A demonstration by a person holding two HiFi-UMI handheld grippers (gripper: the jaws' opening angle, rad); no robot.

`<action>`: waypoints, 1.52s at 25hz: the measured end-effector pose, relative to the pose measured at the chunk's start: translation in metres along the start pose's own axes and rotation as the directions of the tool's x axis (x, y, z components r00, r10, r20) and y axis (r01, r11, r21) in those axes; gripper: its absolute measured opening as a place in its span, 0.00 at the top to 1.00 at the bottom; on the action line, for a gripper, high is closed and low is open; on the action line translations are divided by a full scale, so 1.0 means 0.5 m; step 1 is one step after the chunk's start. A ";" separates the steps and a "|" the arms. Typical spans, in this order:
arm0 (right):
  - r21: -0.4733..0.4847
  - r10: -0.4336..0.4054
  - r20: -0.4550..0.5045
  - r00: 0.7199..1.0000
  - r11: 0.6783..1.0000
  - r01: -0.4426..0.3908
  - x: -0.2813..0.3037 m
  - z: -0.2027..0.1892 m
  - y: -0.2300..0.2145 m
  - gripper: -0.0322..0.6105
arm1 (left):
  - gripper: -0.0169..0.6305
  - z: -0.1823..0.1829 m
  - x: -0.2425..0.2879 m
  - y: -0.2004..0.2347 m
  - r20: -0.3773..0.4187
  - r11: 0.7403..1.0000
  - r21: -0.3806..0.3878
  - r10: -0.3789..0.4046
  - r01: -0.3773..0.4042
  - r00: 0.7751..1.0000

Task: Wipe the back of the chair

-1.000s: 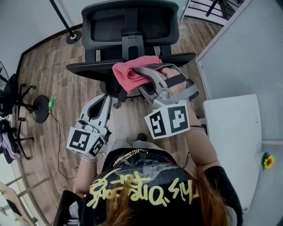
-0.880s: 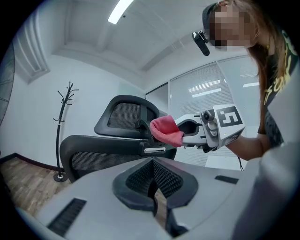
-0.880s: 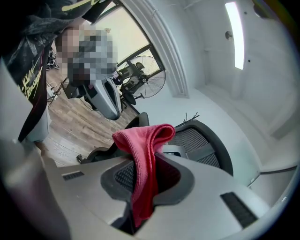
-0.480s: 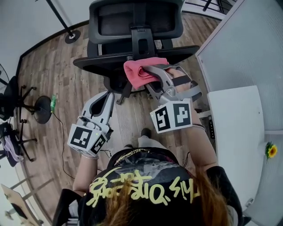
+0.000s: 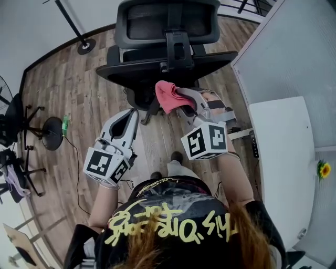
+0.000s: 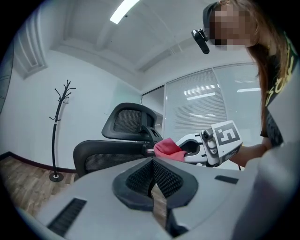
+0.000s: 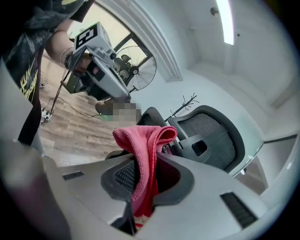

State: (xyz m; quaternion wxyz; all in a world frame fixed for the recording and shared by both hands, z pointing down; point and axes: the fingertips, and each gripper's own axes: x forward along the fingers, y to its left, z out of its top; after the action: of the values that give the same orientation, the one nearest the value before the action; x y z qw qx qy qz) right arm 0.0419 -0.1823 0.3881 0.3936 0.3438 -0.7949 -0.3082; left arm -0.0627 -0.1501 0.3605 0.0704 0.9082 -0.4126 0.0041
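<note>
Pinches a pink cloth (image 7: 143,145) in the right gripper (image 7: 140,187), jaws closed on its folds, with a bunched loop standing up past the tips. Holds that cloth (image 5: 168,95) just behind the chair back (image 5: 136,71), close by the black stem carrying the headrest (image 5: 163,23); cannot tell whether fabric touches plastic. Carries the left gripper (image 5: 132,114) lower and to the left, well apart from the chair, jaws pressed together on nothing, with only a thin slit between the pads. Points it toward the mesh of the backrest.

Underfoot, a wood plank floor (image 5: 68,89), grey-brown and matt. Across it, a thin black cable (image 5: 73,157) trailing toward the person, and a small green thing (image 5: 65,125) lying beside a round black base (image 5: 51,127). Off to the left side of the room, a standing fan (image 7: 136,65) with a round wire cage.

Beyond the chair, a black coat stand (image 6: 61,108) with bare branching hooks, its foot on the boards near a dark skirting and a plain white wall (image 6: 33,117). To the right, a pale frosted partition (image 5: 294,52), and nearer, a white desk (image 5: 283,157) with a yellow flower (image 5: 324,169) just past its edge. Overhead, a white ceiling with a bright strip light (image 6: 124,9).
</note>
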 end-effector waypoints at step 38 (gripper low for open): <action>0.815 -0.361 0.313 0.878 0.577 -0.053 -0.185 0.094 0.047 0.85 | 0.99 0.016 -0.116 -0.045 0.045 0.997 0.029 -0.069 0.067 0.997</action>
State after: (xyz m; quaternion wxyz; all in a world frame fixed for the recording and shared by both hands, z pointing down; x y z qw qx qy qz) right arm 0.0373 -0.0853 0.3441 -0.0277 0.4731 -0.8804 -0.0202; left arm -0.0847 -0.0931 0.3458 0.0484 0.9225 -0.3828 -0.0135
